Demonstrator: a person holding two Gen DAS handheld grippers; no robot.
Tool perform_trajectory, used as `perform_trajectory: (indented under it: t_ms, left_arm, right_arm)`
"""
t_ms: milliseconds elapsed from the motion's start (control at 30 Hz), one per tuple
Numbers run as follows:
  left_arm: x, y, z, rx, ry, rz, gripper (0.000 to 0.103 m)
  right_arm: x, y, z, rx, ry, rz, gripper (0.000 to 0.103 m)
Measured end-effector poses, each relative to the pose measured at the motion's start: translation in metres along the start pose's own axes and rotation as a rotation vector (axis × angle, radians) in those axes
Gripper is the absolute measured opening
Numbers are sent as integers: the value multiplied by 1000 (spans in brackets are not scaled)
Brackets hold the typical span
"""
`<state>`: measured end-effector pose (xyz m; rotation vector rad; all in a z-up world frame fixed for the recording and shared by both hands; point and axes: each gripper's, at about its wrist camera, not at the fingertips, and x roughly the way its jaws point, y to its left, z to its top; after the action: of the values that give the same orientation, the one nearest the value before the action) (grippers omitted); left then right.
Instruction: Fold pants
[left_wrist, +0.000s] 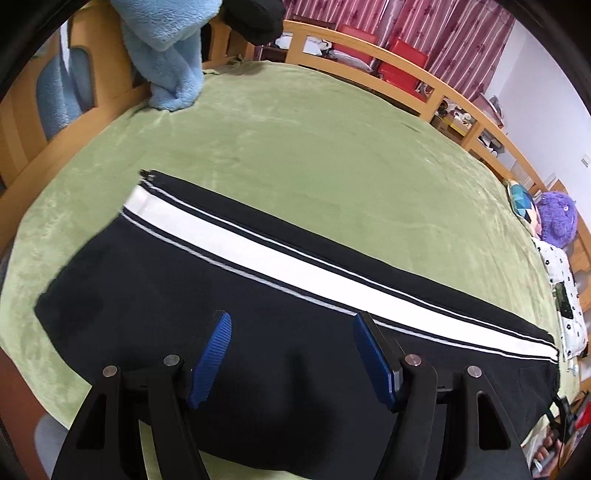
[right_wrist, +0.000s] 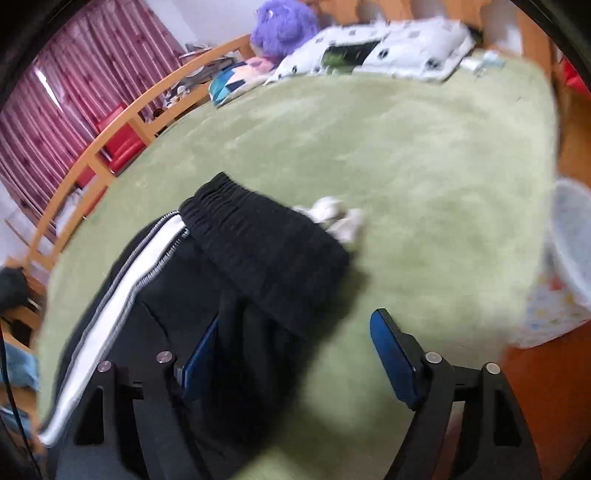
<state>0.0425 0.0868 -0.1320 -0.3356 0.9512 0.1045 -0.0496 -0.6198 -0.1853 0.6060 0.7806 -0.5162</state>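
**Hovering over the laid-out pants**

Lying flat on the green bed cover (left_wrist: 295, 140), the black pants (left_wrist: 207, 295) run their long axis crosswise to both grippers. The left gripper (left_wrist: 291, 354) hangs over the leg end, fingers spread, pinching nothing. The right gripper (right_wrist: 295, 354), fingers spread too, sits at the waistband (right_wrist: 258, 240), the nearer grab. Wooden bed rails (left_wrist: 369, 55) and red curtains (left_wrist: 443, 37) ring the room.

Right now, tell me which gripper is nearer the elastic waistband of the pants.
Right. The right gripper hangs open just short of the waistband, its left finger over the black fabric below it. The left gripper is open over the leg, beside the white stripe; no waistband shows there.
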Motion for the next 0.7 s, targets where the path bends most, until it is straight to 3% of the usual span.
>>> perform_trajectory:
  t_ms: [167,300,567,700]
  left_arm:
    - [5,30,10,10,-27,68,66]
    - [5,59,21,-26,-70,68,66]
    - [55,83,73,-88,-44,-129,66]
    - [91,82,87,-43,-20,-97,66]
  right_arm:
    - [-42,23,-15,-80,-32,-7,76]
    - [-70,84,-25,-199,-124,48,76]
    - [-26,207,-60,-362,-39,181,76]
    - [16,242,-71,-403,36,177,75]
